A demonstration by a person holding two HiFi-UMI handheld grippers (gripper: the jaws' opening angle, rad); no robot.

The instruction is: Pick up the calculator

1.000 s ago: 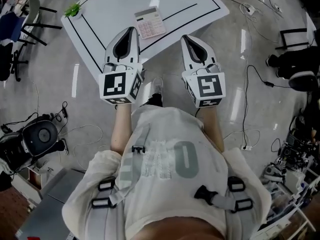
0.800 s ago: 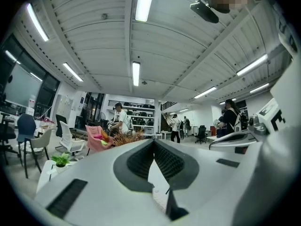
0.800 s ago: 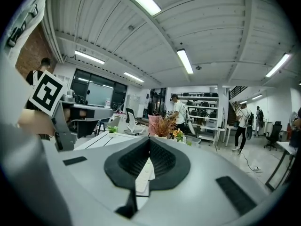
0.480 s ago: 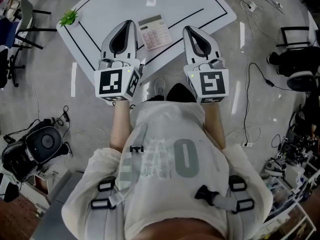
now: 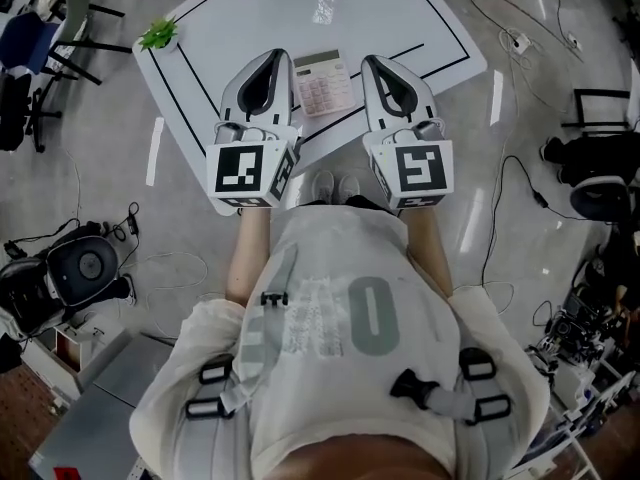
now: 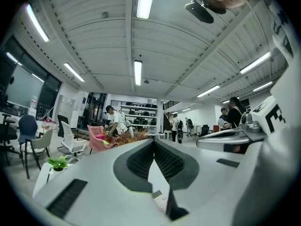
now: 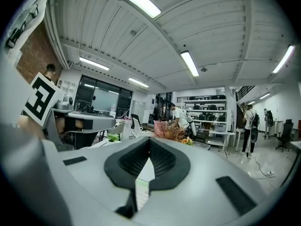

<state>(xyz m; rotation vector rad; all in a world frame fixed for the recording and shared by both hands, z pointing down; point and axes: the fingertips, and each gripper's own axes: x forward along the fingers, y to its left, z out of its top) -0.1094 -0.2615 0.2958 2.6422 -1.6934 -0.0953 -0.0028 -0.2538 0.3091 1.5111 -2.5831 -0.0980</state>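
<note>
Glossy grey floor [image 5: 190, 223] under a ribbed, strip-lit ceiling [image 6: 94, 32].

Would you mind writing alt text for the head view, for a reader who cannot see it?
Seen from above, a person holds the left gripper and right gripper, both shut and empty, over the near edge of a white table, with the calculator lying on the table between them. A small green plant stands at the table's left corner.
</note>
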